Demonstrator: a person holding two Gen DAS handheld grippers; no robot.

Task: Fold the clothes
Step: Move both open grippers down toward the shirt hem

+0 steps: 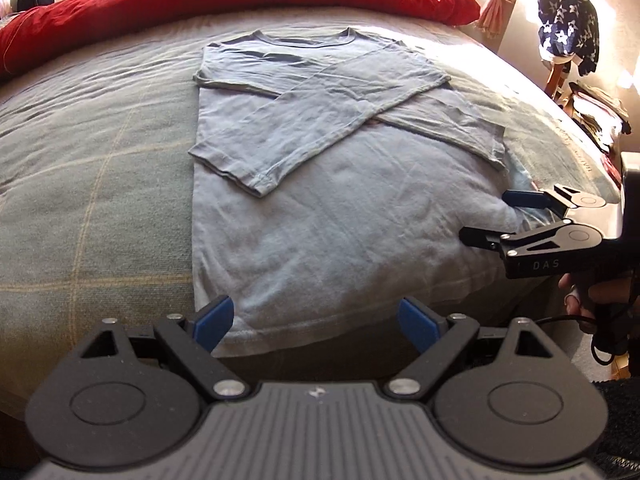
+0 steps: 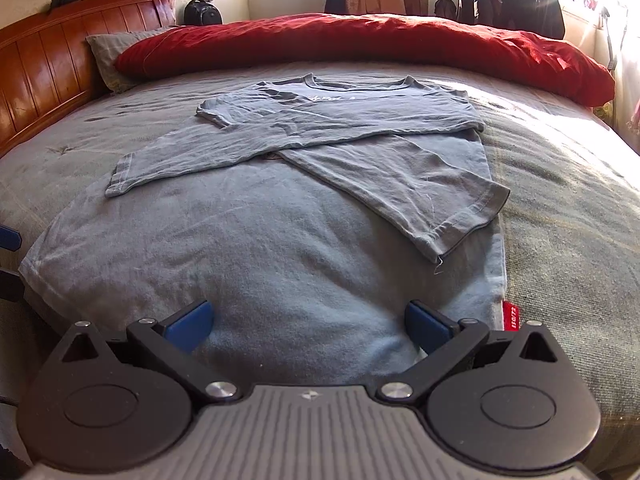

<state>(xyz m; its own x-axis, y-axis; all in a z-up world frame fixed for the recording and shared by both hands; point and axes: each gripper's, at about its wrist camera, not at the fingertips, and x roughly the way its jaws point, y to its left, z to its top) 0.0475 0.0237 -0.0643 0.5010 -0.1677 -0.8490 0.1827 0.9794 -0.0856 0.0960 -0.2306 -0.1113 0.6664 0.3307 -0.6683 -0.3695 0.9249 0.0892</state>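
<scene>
A light blue long-sleeved shirt (image 1: pixel 320 216) lies flat on the bed, collar at the far side, both sleeves folded across its chest. My left gripper (image 1: pixel 316 318) stands open just above the shirt's near hem, nothing between its blue pads. My right gripper (image 1: pixel 486 216) shows at the right in the left wrist view, open beside the shirt's right hem corner. In the right wrist view the shirt (image 2: pixel 260 248) fills the middle, and my right gripper (image 2: pixel 310 326) is open over the near hem, close to a red label (image 2: pixel 511 316).
The grey-green bedcover (image 1: pixel 92 184) spreads around the shirt. A red duvet (image 2: pixel 360 44) is bunched along the far side, with a wooden headboard (image 2: pixel 44 60) at the left. A star-patterned cloth (image 1: pixel 568 24) hangs at the right. A hand (image 1: pixel 580 300) holds the right gripper.
</scene>
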